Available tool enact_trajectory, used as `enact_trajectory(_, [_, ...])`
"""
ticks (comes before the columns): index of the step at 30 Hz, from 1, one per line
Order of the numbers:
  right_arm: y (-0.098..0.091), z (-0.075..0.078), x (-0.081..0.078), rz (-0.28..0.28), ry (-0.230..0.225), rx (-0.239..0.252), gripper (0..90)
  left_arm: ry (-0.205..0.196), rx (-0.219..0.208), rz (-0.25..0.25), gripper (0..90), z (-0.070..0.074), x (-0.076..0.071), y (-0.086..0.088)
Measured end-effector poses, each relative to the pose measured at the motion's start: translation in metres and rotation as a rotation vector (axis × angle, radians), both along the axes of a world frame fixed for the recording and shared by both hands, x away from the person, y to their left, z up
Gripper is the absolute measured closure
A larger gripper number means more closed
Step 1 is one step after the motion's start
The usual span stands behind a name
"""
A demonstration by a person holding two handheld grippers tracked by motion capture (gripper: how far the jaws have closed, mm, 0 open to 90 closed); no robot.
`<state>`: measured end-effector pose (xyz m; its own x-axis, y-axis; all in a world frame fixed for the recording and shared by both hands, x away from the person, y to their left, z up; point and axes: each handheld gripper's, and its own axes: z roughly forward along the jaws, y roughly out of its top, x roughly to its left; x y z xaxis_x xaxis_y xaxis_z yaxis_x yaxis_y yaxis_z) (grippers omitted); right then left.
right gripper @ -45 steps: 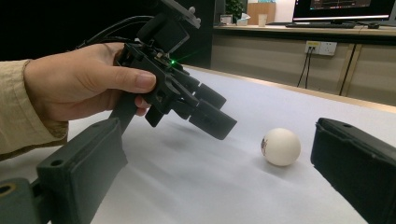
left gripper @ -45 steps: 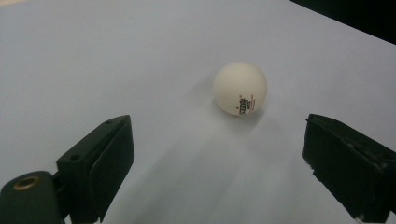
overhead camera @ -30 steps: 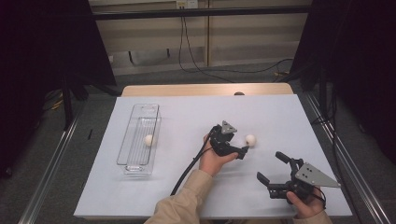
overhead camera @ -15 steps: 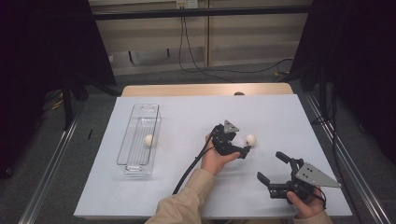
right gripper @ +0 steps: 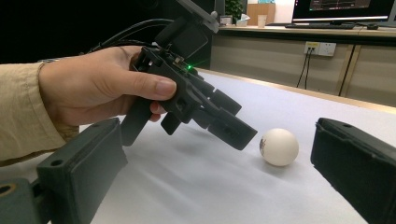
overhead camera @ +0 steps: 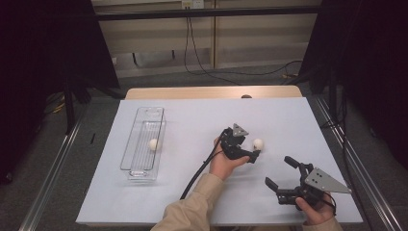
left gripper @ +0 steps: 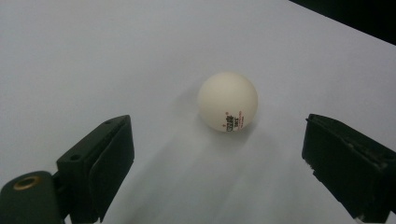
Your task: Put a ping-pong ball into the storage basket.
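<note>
A white ball (left gripper: 228,101) with small red print lies on the white table sheet, just ahead of my open left gripper (left gripper: 218,150) and touching neither jaw. From above, the left gripper (overhead camera: 251,154) points right toward this ball (overhead camera: 258,143) near the table's middle. My right gripper (overhead camera: 279,172) rests open near the front right, with nothing between its fingers. Its own view looks past its jaws (right gripper: 219,156) at the ball (right gripper: 279,147) and at the left gripper (right gripper: 231,127) tilted down beside it. A second white ball (overhead camera: 153,144) lies inside the clear tray (overhead camera: 139,166).
The clear tray stands lengthwise on the left part of the white sheet (overhead camera: 192,125). The left gripper's black cable (overhead camera: 199,173) trails toward the front edge. Metal rails (overhead camera: 53,163) run along both sides of the table.
</note>
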<state>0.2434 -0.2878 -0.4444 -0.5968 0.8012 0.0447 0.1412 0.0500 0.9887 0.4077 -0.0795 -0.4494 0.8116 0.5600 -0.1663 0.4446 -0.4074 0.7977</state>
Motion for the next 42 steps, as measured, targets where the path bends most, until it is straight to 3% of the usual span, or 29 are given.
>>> enact_trajectory(42, [-0.001, 0.000, 0.000, 0.001, -0.002, 0.000, 2.0, 0.012, 0.016, 0.009, 10.2, -0.004, 0.009, -0.021])
